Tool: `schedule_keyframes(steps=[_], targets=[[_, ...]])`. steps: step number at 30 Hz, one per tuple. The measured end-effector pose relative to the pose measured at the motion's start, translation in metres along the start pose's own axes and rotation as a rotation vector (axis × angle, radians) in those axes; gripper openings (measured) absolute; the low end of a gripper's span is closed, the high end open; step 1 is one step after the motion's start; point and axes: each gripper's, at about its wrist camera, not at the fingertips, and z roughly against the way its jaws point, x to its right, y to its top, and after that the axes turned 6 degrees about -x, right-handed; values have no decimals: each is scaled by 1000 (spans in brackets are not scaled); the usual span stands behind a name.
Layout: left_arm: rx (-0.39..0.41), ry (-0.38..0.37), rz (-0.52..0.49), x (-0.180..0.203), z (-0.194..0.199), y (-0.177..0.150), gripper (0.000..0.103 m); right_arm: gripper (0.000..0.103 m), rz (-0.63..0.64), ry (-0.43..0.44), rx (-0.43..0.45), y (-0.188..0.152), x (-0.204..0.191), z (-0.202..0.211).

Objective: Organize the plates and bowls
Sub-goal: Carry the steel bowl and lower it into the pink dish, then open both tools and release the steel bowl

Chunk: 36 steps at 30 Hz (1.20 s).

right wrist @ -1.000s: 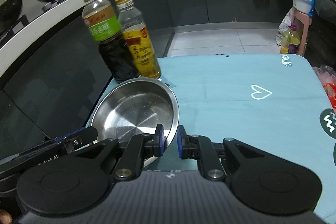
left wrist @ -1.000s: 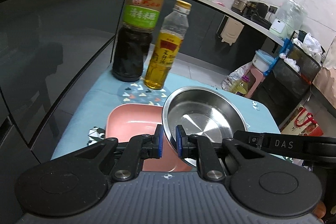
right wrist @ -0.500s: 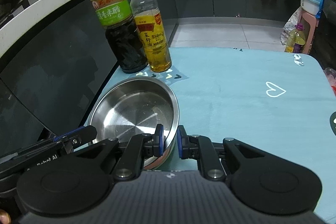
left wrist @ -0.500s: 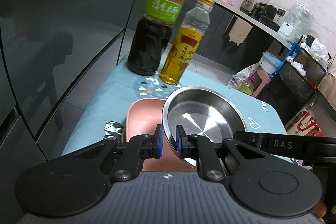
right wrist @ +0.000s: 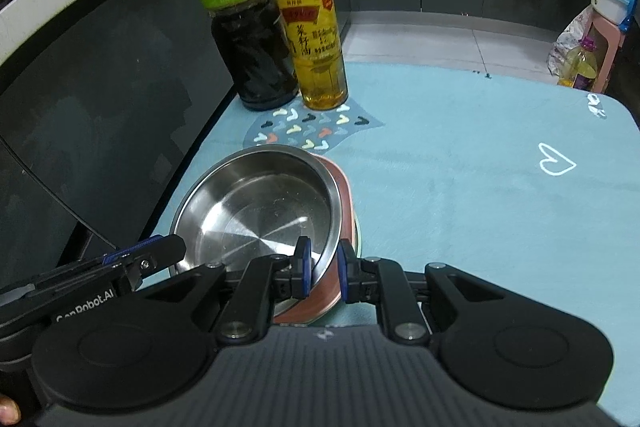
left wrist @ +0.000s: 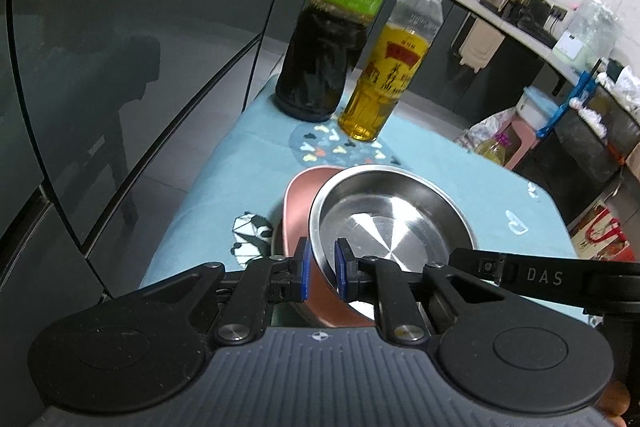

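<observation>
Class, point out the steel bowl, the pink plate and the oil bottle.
steel bowl (right wrist: 256, 215), right wrist view, inner base.
pink plate (left wrist: 294, 211), left wrist view, bare left rim.
oil bottle (right wrist: 316, 51), right wrist view, yellow label.

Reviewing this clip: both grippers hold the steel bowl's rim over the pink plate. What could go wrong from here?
1. The left gripper and right gripper each pinch only the thin rim of the round stainless-steel bowl; uneven release could tip it.
2. The bowl sits off-centre over the pink square plate, so it may settle lopsided or slide.
3. The dark vinegar bottle and yellow oil bottle stand just beyond; a forward push could topple them.
</observation>
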Motion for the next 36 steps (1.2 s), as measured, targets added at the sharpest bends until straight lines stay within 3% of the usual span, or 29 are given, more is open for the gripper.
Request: schedule_keyframes(steps=[9,15,18,20,25,36], targets=[[27,-16,-42,6,2,-2,11,4,16,0,-29,-3,-2,-10],[15,-3,-8,-1,-1,-2,11,4,2,-13,-26,-3,1,-10],[15,1,22,-6,1,0,18,4,-8,-6,-34,-2,4,-10],[14,1,49,-9,3,1,26,8,-20,1,-44,-2,7,-10],[19,14,60,-14,3,1,31,30,-57,16,-50,-2,16,-9],[-52,20,47,-15,-13,-5,32,34,-92,44,-90,-4,25,-20]])
